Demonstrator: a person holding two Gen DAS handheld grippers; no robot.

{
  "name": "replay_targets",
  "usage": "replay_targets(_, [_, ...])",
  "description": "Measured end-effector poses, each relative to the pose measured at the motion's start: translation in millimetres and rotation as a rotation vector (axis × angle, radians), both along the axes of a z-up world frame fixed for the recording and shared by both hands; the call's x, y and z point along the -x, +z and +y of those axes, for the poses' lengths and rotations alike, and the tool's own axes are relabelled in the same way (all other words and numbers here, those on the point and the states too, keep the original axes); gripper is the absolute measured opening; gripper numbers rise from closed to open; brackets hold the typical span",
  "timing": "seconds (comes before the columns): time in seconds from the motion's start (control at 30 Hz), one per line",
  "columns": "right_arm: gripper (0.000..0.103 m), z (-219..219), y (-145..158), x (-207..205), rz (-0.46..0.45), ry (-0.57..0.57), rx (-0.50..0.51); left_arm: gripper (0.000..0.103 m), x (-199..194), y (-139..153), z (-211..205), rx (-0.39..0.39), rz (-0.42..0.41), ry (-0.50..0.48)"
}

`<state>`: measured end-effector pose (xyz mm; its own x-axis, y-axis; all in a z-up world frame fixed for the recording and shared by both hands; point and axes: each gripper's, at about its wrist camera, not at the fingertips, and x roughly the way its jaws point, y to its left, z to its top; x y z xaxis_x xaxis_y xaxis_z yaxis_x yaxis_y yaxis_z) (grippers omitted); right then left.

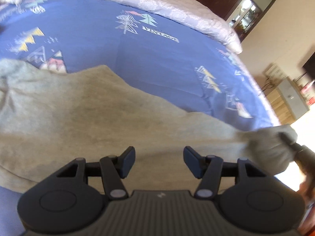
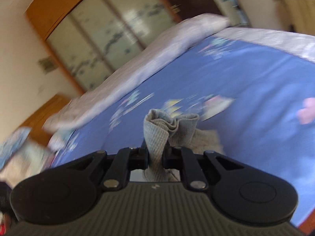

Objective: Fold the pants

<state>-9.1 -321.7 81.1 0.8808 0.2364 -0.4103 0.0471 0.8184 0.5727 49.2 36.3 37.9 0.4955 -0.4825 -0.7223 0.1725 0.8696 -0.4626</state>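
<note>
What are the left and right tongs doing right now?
Left tongs: open, empty, above the grey pants.
Right tongs: shut on the pants' ribbed cuff.

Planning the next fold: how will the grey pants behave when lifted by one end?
Probably floppy: the grey pants sag in soft folds over the bed. The ribbed cuff bunches inside the right tool, so it likely compresses and grips well. They look light, apt to drape.
</note>
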Motion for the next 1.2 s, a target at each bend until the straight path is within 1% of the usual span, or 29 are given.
replay_targets(0.07, [0.015,43,-3,-13,0.006,0.111,0.032,0.058,-6,-3,-1,0.040,0.030,0.000])
replay_targets(0.17, [0.015,105,-12,-32,0.023,0.257,0.121,0.063,-14,-9,-2,0.104,0.079,-0.004])
replay_targets(0.2, [0.015,124,-15,-38,0.030,0.293,0.157,0.068,-17,-10,-2,0.124,0.095,-0.006])
replay_targets(0.23, [0.015,142,-17,-43,0.034,0.320,0.203,0.077,-19,-12,-2,0.142,0.109,-0.008])
replay_targets(0.3, [0.015,173,-22,-46,0.028,0.357,0.324,0.084,-22,-14,-4,0.179,0.124,-0.018])
replay_targets(0.33, [0.015,183,-21,-50,0.017,0.369,0.376,0.088,-24,-15,-6,0.197,0.135,-0.027])
replay_targets(0.37, [0.015,191,-20,-49,0.005,0.381,0.409,0.091,-27,-17,-9,0.212,0.146,-0.029])
replay_targets(0.4, [0.015,195,-20,-49,-0.004,0.387,0.432,0.096,-29,-19,-11,0.226,0.155,-0.029])
replay_targets(0.47, [0.015,200,-19,-47,-0.019,0.392,0.488,0.098,-35,-22,-16,0.262,0.180,-0.034])
replay_targets(0.57, [0.015,213,-22,-44,-0.048,0.410,0.612,0.098,-43,-26,-25,0.299,0.206,-0.046])
replay_targets(0.6, [0.016,216,-23,-43,-0.060,0.417,0.648,0.088,-46,-27,-31,0.291,0.205,-0.048])
replay_targets(0.63, [0.019,217,-24,-41,-0.071,0.429,0.670,0.057,-48,-28,-37,0.270,0.205,-0.057])
replay_targets(0.67, [0.021,219,-24,-41,-0.081,0.443,0.680,0.045,-51,-30,-44,0.246,0.216,-0.073])
replay_targets(0.7, [0.026,218,-23,-40,-0.094,0.451,0.682,0.038,-52,-32,-48,0.222,0.225,-0.073])
replay_targets(0.73, [0.033,216,-22,-40,-0.105,0.455,0.681,0.028,-54,-35,-49,0.224,0.228,-0.074])
replay_targets(0.77, [0.034,212,-21,-40,-0.103,0.478,0.663,0.023,-55,-36,-48,0.235,0.232,-0.075])
replay_targets(0.8, [0.035,207,-21,-40,-0.096,0.492,0.643,0.021,-57,-37,-47,0.237,0.232,-0.069])
replay_targets(0.83, [0.038,201,-22,-39,-0.094,0.491,0.634,0.021,-57,-36,-45,0.228,0.221,-0.057])
replay_targets(0.9, [0.044,186,-21,-34,-0.097,0.458,0.642,0.020,-58,-36,-40,0.227,0.208,-0.044])
replay_targets(0.97, [0.045,166,-22,-28,-0.088,0.428,0.621,0.018,-60,-37,-36,0.242,0.211,-0.040])
replay_targets(1.03, [0.052,146,-25,-27,-0.057,0.382,0.608,0.016,-60,-35,-34,0.237,0.200,-0.040])
replay_targets(1.1, [0.052,129,-29,-27,-0.020,0.337,0.599,0.016,-61,-29,-28,0.226,0.165,-0.039])
replay_targets(1.2, [0.052,106,-31,-31,0.018,0.277,0.552,0.016,-65,-18,-9,0.250,0.138,-0.010])
